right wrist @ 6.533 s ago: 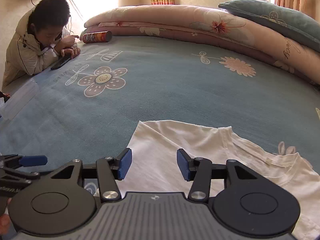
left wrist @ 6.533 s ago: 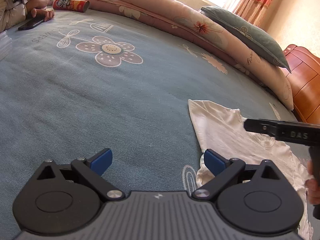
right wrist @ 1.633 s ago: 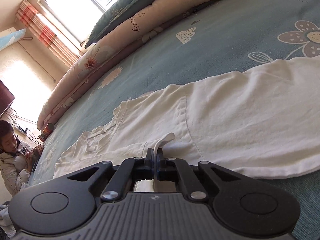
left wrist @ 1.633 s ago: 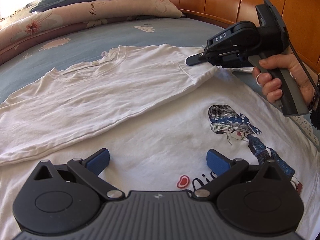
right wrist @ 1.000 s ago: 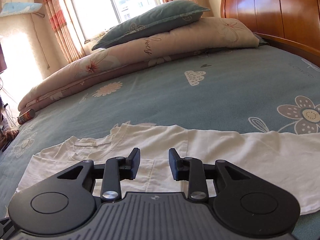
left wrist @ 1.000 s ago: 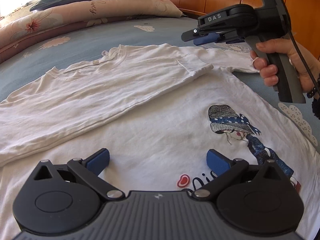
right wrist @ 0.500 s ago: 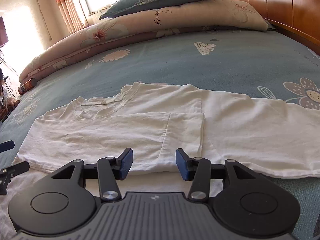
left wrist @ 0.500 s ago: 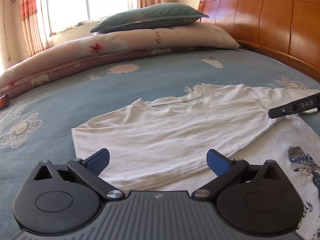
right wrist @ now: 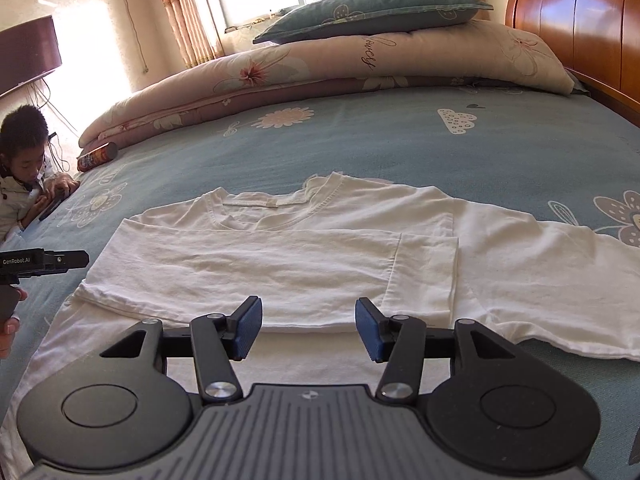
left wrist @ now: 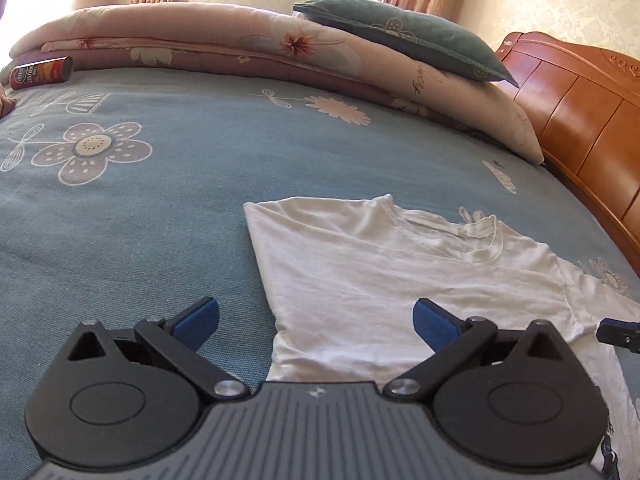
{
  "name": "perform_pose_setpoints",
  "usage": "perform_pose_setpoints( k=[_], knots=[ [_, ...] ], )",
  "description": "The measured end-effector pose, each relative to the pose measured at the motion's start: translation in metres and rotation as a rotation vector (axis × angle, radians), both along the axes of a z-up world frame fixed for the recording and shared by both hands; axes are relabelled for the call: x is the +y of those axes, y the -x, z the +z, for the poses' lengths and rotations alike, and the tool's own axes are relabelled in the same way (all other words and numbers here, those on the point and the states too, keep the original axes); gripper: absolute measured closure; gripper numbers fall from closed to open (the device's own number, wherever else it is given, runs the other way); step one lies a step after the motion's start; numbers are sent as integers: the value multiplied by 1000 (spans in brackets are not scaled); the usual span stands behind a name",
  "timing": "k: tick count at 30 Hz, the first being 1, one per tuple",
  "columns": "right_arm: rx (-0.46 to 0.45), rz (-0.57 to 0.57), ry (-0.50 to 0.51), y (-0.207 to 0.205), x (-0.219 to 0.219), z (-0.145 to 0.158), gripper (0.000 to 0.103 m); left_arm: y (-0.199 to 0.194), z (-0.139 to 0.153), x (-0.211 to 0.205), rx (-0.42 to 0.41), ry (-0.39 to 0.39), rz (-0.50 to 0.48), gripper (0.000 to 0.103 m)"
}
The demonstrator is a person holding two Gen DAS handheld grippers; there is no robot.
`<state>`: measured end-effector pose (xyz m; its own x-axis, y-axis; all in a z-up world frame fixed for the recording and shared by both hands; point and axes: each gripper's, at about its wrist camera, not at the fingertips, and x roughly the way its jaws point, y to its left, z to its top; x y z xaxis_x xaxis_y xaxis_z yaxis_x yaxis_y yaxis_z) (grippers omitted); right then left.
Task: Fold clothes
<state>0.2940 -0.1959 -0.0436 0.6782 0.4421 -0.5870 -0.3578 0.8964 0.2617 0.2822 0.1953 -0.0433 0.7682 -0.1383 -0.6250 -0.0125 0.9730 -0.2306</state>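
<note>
A white T-shirt [right wrist: 280, 264] lies flat on the blue bed cover [right wrist: 360, 140], with one side and its sleeve folded across the chest. My right gripper [right wrist: 308, 328] hovers open just in front of the folded layer's near edge, nothing between its blue pads. In the left wrist view the T-shirt [left wrist: 380, 272] fills the lower right, and my left gripper [left wrist: 316, 320] stands wide open over its left edge, one pad over the bed cover [left wrist: 140, 220], the other over the cloth. The left gripper's tip [right wrist: 60, 260] shows at the far left, held by a hand [right wrist: 8, 320].
A rolled floral quilt [right wrist: 320, 68] with a green pillow [right wrist: 372, 8] on top lines the far side of the bed. A wooden headboard [left wrist: 580, 120] stands at the right. A snack can [right wrist: 98, 156] lies at the far left, beside a person [right wrist: 24, 176] leaning on the bed edge.
My right gripper has let go of the folded sleeve, opened wider and drawn back a little. The left gripper has swung leftward from the printed front to the shirt's left edge.
</note>
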Motion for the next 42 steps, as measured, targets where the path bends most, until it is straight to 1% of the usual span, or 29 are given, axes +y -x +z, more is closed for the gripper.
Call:
perform_pose_setpoints(
  k=[2,4,6,9,10,13,16,19,21,23,25,26,27,30,33,36,37,38,40,41,42],
  knots=[
    [-6,64,-14,-7,19,6,47,4,9,0,-4,11,-35,1],
    [-26,143,-10,-15,47,14,52,8,18,1,1,26,-75,1],
    [-64,225,19,-20,79,23,73,18,23,-2,-13,31,-144,1],
    [-94,358,53,-33,134,34,80,30,17,-13,-50,8,-270,1],
    [-92,394,57,-39,149,36,80,30,14,-15,-43,8,-287,1],
    [-70,480,75,-54,195,31,82,33,9,-13,-26,-22,-291,1],
    [-30,561,110,-61,243,12,85,39,2,3,-15,1,-288,1],
    [-5,609,156,-63,275,-9,86,45,-4,15,7,-7,-265,1],
    [0,610,184,-64,291,-25,86,47,-7,18,15,-20,-257,1],
    [-11,588,161,-68,298,-33,86,47,-8,21,20,-16,-260,1],
    [-4,567,115,-75,301,-33,87,46,-9,23,20,-3,-259,1],
    [2,553,104,-79,302,-31,89,45,-9,24,20,4,-256,1],
    [2,545,99,-81,302,-28,89,45,-8,24,18,6,-254,1],
    [-37,509,100,-85,298,-18,88,47,-6,22,5,14,-261,1],
    [-10,451,121,-102,304,-27,87,46,-5,18,0,17,-276,1],
    [-20,422,131,-112,311,-34,86,44,-5,14,5,1,-274,1],
    [-10,407,120,-114,308,-31,86,44,-5,13,3,4,-275,1],
    [5,390,104,-115,303,-27,85,43,-4,12,0,9,-277,1],
    [-5,380,110,-110,287,-15,81,43,-3,9,-6,10,-280,1],
    [-13,380,131,-104,276,-9,74,43,-2,8,-9,8,-280,1],
    [-18,373,146,-98,261,-4,70,43,-2,5,-12,9,-280,1]
  ],
)
